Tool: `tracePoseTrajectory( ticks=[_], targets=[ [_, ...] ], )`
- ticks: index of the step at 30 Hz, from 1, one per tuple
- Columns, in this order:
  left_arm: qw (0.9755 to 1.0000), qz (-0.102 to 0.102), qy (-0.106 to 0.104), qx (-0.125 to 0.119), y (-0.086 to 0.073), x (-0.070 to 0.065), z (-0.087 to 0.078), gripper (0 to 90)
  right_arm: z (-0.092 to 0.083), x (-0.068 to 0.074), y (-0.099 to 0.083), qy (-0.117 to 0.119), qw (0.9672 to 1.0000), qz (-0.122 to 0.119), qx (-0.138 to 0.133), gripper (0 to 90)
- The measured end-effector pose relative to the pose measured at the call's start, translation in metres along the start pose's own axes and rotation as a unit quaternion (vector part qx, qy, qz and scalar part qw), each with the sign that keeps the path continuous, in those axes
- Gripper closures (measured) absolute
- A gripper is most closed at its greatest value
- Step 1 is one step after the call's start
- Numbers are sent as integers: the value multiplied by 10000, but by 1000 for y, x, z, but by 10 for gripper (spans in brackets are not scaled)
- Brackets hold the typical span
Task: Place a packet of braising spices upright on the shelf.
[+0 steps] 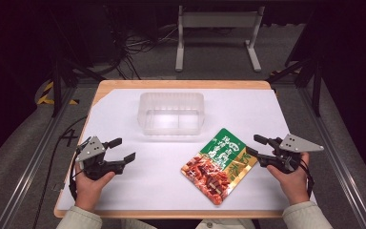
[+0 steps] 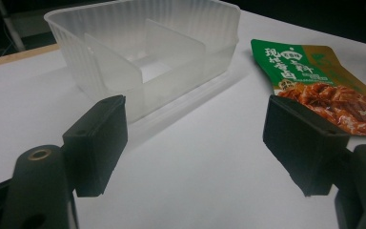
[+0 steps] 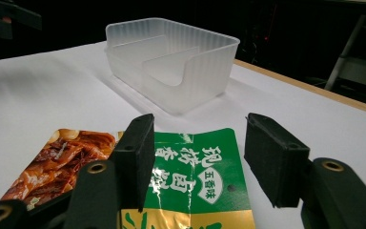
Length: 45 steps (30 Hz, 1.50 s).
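Translucent tub (image 1: pixel 171 113), snack pouch (image 1: pixel 219 164) near right gripper (image 1: pixel 258 145)

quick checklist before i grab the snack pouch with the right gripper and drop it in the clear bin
1. Right gripper open: ok, jaws spread wide.
2. Right gripper lined up with the snack pouch: ok, its jaws straddle the pouch's green top edge in the right gripper view, not yet closed on it.
3. Pouch free to lift: ok, it lies flat on the white table with nothing on it.
4. Clear bin ready: ok, upright and empty, though a divider splits it.
5. Left gripper out of the way: ok, open, holding nothing and off to the left.
6. Pouch fits a compartment: cannot tell.
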State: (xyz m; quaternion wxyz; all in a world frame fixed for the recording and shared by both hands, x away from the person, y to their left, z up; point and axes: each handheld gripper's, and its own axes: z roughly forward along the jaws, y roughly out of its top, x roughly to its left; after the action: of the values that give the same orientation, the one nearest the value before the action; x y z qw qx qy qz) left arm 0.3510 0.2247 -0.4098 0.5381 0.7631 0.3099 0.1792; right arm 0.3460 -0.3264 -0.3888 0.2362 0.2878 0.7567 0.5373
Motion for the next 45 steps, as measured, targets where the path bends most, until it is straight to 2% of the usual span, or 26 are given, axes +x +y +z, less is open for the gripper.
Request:
tracePoseTrajectory(
  ticks=[4,6,13,17,19,24,32,37,42,44,45],
  targets=[
    [9999,-2,128,53,0,0,0,238,0,-2,1,-36,9999,42,141,414],
    [9999,-67,128,52,-1,0,1,237,0,-2,3,-97,9998,30,187,409],
    [9999,-100,126,61,-1,1,0,230,-1,-5,11,-210,9995,108,214,401],
    [9998,-83,162,86,-2,1,0,231,3,-14,16,-197,9976,540,394,386],
    [9997,-69,187,106,-1,1,0,231,2,-19,16,-213,9970,657,357,386],
    [9996,-144,204,97,-2,1,0,225,2,-24,20,-388,9962,637,441,386],
    [9994,-167,278,119,-3,2,1,215,8,-30,24,-525,9940,697,663,378],
    [9990,-222,358,146,-3,3,1,198,13,-37,20,-620,9895,955,890,377],
    [9989,-212,394,167,-4,4,2,189,17,-42,15,-682,9839,1144,1191,372],
    [9987,-237,411,180,-4,3,2,188,18,-43,14,-682,9833,1154,1229,373],
    [9987,-236,414,188,-4,3,2,188,18,-44,13,-683,9818,1206,1298,379]
  ],
)
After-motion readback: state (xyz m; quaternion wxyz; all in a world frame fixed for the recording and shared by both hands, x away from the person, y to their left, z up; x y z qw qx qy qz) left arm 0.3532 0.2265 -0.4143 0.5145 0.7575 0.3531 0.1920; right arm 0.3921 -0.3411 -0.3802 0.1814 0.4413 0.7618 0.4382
